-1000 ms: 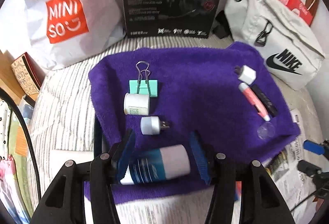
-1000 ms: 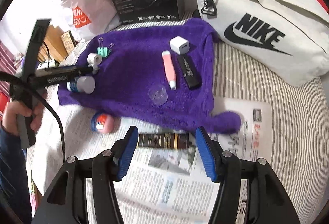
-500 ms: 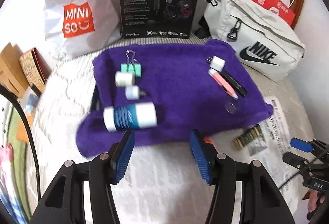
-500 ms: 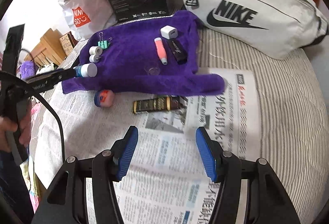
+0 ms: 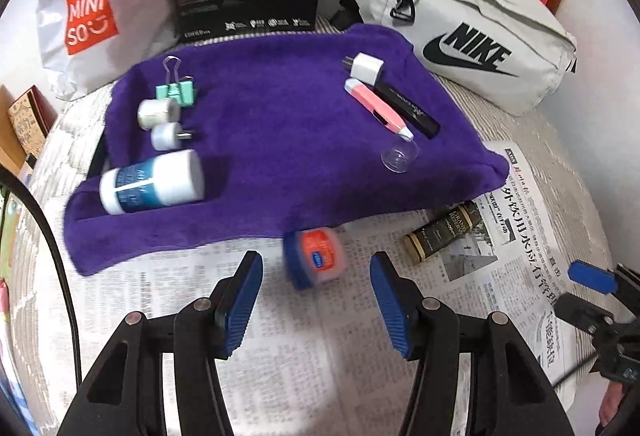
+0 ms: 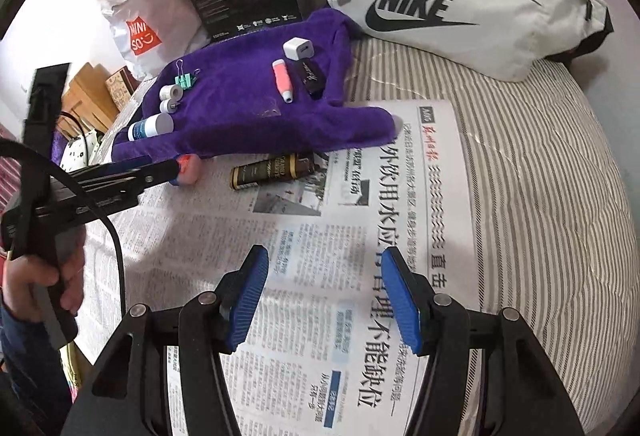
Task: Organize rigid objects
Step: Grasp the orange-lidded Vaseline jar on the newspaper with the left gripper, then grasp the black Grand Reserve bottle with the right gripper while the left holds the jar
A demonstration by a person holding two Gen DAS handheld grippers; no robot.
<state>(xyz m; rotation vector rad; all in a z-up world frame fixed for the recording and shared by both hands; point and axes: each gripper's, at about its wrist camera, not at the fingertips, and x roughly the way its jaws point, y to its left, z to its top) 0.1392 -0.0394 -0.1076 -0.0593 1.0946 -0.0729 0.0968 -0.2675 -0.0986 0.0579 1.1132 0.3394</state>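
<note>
Two items, a small jar [image 5: 316, 256] and dark tube [image 5: 440, 232], lie off the towel [image 5: 280, 124]; both grippers' jaws gape, empty.

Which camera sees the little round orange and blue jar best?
The left wrist view: the jar lies close, on the newspaper just ahead of the open left tool, though slightly blurred. In the right wrist view it is far off, small, and partly hidden behind the left tool.

left wrist: looks forward and down, close on near edge of purple towel [image 5: 280, 140] | right wrist: farther back, right of towel [image 6: 256, 104], facing it over newspaper [image 6: 360, 236] | shared: towel, newspaper, Nike bag [image 5: 472, 32] behind towel
</note>
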